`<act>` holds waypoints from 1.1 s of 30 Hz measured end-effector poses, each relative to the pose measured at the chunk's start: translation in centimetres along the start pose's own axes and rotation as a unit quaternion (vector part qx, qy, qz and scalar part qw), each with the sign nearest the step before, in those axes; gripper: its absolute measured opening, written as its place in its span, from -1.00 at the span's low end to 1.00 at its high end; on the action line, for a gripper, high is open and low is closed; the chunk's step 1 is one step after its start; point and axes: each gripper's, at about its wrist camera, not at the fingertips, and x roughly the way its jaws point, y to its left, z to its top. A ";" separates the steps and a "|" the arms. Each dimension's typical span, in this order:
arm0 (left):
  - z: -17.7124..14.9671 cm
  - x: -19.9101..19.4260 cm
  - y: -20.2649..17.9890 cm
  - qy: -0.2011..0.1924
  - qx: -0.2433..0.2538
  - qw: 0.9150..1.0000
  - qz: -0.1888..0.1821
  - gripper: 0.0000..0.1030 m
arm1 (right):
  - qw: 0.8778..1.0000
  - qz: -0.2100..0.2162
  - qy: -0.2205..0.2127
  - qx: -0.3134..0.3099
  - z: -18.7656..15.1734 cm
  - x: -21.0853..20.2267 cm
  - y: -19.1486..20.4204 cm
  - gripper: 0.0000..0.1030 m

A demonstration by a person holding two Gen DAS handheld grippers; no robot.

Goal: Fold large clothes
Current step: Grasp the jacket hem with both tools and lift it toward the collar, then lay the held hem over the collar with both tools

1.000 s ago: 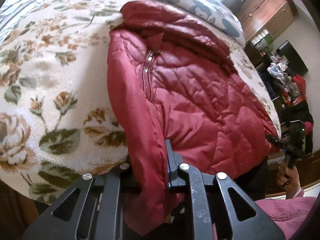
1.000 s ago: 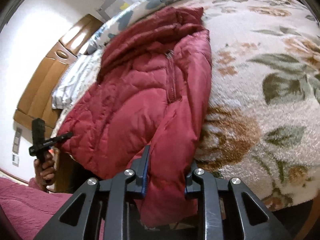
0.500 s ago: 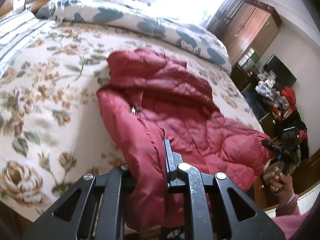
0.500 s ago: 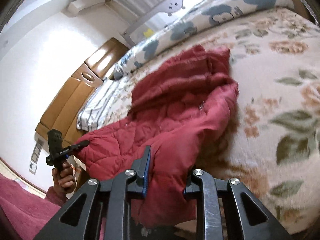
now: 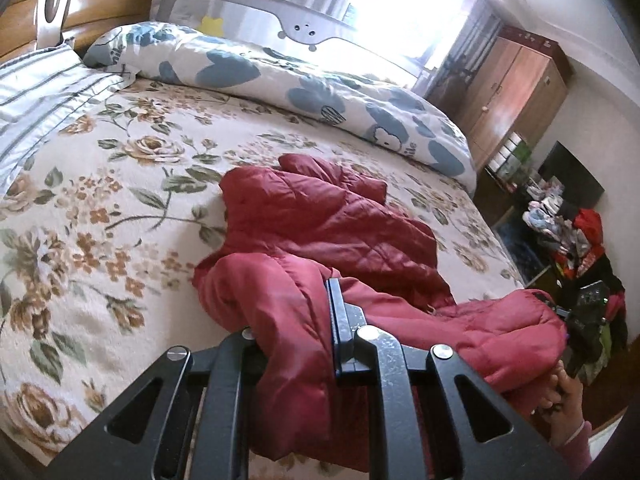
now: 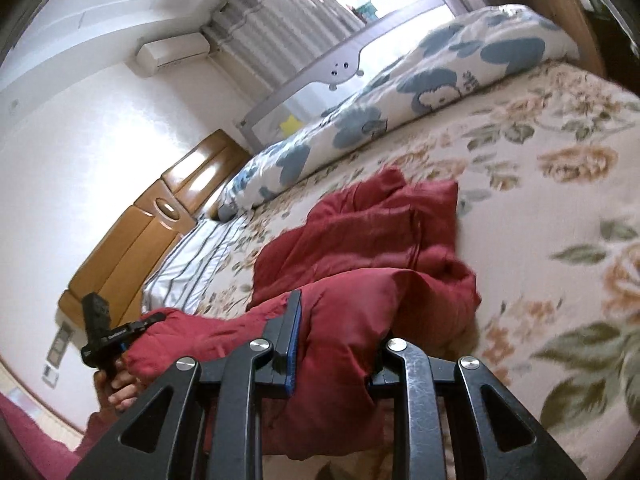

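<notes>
A red quilted puffer jacket (image 5: 340, 224) lies on the floral bed cover (image 5: 100, 208). Its near hem is lifted off the bed. My left gripper (image 5: 296, 320) is shut on the left part of that hem. My right gripper (image 6: 336, 332) is shut on the right part of the hem, and it also shows far right in the left wrist view (image 5: 560, 312). The jacket (image 6: 372, 240) sags in a bunched fold between the two grippers. The collar end rests on the bed, toward the rolled duvet.
A blue-flowered duvet roll (image 5: 280, 76) lies along the far side of the bed, under a grey bed rail (image 5: 296, 28). A striped pillow (image 5: 36, 96) and a wooden headboard (image 6: 132, 240) are at the left end. A wardrobe (image 5: 516, 92) and a clothes pile (image 5: 572, 232) stand at the right.
Both grippers have risen and tipped up with the hem held. The jacket's lower half has lifted off the bed and moved toward the collar, bunching the body.
</notes>
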 end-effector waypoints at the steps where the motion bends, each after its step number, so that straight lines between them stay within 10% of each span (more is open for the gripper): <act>1: 0.4 0.4 0.0 -0.001 0.000 1.000 0.007 -0.75 | 1.000 -0.007 -0.003 -0.007 0.4 0.3 0.2 -0.56; 33: 12.0 15.2 0.2 0.000 0.002 0.995 0.100 -0.71 | 0.991 -0.134 -0.022 0.011 11.0 15.3 -5.0 -0.50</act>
